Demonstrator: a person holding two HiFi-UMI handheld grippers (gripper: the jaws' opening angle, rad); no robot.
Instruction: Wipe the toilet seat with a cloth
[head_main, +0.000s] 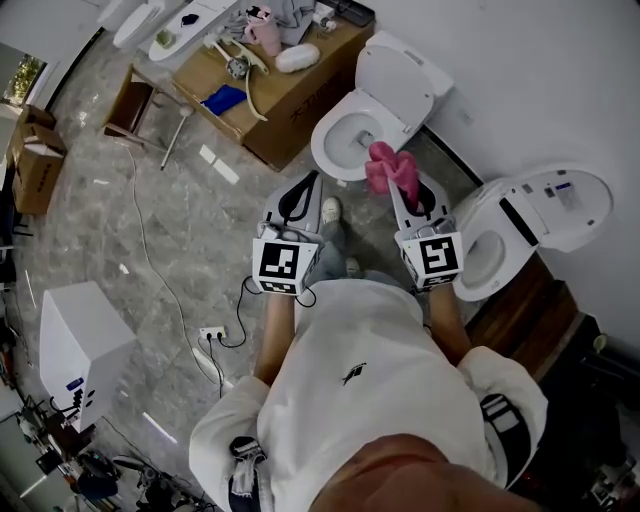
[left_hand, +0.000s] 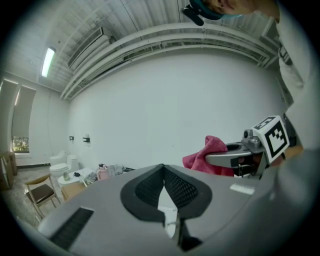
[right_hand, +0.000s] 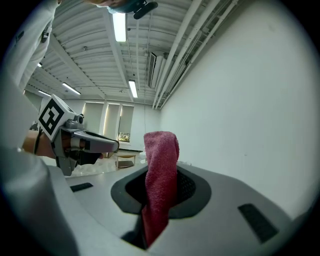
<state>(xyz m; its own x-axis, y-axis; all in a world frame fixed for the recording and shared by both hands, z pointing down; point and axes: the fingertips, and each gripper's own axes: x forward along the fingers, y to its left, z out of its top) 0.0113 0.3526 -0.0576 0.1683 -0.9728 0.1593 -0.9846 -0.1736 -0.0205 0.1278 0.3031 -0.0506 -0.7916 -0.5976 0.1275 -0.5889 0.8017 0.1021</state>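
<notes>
Cloth (head_main: 390, 170) - pink, bunched - sits pinched in the right gripper (head_main: 400, 195), whose jaws are clamped tight on it. It hangs over the near rim of the toilet (head_main: 328, 140) at 12 o'clock, lid tipped up against the wall. I can't tell whether it touches the rim. The left gripper (head_main: 312, 180) is alongside at 9 o'clock of the cloth. Its jaws are closed tip to tip with nothing between them, over bare floor short of the bowl.

Around them: a second toilet (head_main: 520, 215) crowds in at 3 o'clock, close beside the right gripper. A cardboard box (head_main: 285, 90) loaded with clutter stands at 11 o'clock, just left of the bowl, with a chair (head_main: 130, 105) farther out at 10. A power strip (head_main: 212, 333) and its cable lie at 8 o'clock, and a white cabinet (head_main: 80, 335) sits beyond it.

Only the head view shows both bowls and the floor. The right gripper view looks up instead - the cloth stands upright out of its pads, with ceiling light strips and far windows behind. The left gripper view shows the white wall, with the cloth-bearing gripper in at 3 o'clock.
</notes>
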